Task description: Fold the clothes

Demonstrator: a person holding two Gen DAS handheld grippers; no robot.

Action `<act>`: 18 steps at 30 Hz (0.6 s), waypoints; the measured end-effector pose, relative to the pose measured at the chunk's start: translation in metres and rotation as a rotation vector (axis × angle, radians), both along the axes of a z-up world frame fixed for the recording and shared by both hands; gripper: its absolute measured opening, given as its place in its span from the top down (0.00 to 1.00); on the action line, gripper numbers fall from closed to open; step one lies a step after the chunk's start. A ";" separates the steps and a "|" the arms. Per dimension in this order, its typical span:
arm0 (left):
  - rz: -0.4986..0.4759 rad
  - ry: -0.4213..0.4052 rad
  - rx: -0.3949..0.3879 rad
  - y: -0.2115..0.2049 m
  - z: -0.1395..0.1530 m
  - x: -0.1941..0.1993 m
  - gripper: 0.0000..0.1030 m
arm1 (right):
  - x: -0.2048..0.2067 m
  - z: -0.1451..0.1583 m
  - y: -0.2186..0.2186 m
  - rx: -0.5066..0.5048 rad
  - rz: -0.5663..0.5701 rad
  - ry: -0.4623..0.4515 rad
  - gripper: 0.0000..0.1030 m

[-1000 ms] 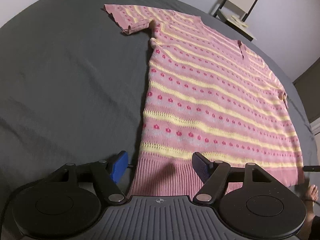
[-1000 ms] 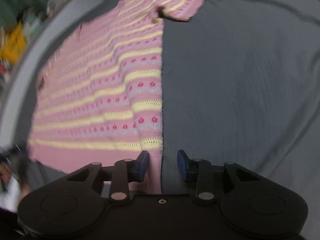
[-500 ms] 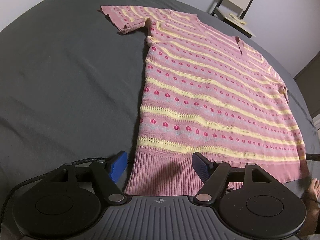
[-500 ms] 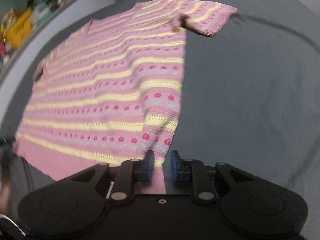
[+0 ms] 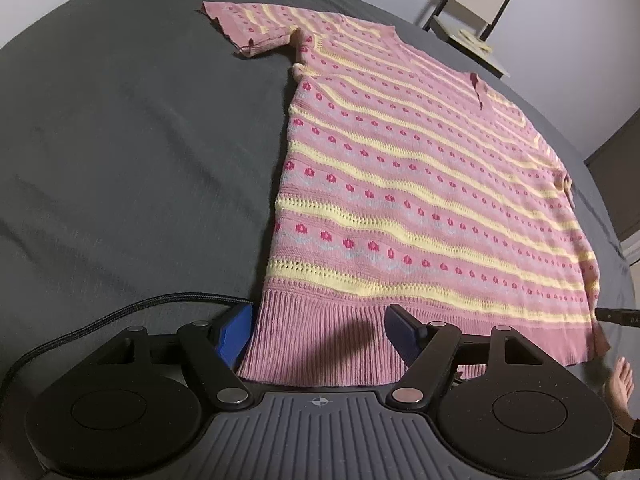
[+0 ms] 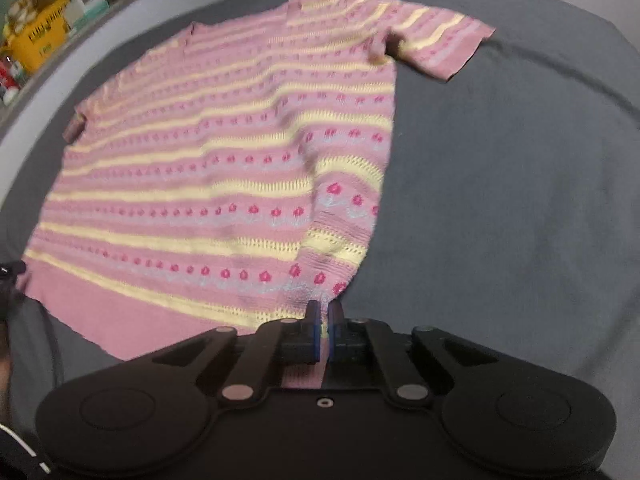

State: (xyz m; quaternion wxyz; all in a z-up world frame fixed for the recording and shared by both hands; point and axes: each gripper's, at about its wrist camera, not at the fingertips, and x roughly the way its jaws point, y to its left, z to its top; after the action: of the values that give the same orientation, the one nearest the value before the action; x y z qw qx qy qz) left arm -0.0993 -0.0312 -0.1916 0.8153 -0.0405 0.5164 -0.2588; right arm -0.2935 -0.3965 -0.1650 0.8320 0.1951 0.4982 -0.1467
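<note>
The soft, light knitted sweater (image 5: 420, 184) lies flat on the dark sheet (image 5: 132, 152), its ribbed hem corner between the apart jaws of the left gripper (image 5: 318, 330), while the right gripper (image 6: 323, 322) is clamped on the other corner, a good hold, I think.

We see a pink knit sweater (image 5: 420, 200) with pale yellow stripes, rows of small red flowers and a ribbed hem, spread mostly flat with both short sleeves out. Its lower corner at one side seam is lifted and puckered (image 6: 332, 248).
</note>
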 end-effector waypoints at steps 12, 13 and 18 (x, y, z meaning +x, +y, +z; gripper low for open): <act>0.004 0.006 -0.016 0.000 0.001 0.001 0.29 | -0.043 -0.003 -0.029 0.010 -0.115 -0.002 0.80; -0.001 0.011 -0.031 0.002 0.002 0.000 0.29 | -0.046 -0.004 -0.031 0.047 -0.121 -0.017 0.80; -0.016 0.008 -0.068 0.006 0.002 -0.006 0.29 | -0.050 -0.013 -0.035 0.194 -0.123 -0.049 0.71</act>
State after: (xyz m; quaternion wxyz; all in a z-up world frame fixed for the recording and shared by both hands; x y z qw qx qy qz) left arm -0.1056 -0.0250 -0.1893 0.8093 -0.0651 0.5108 -0.2826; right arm -0.3431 -0.4316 -0.1781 0.8107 0.3083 0.4765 -0.1439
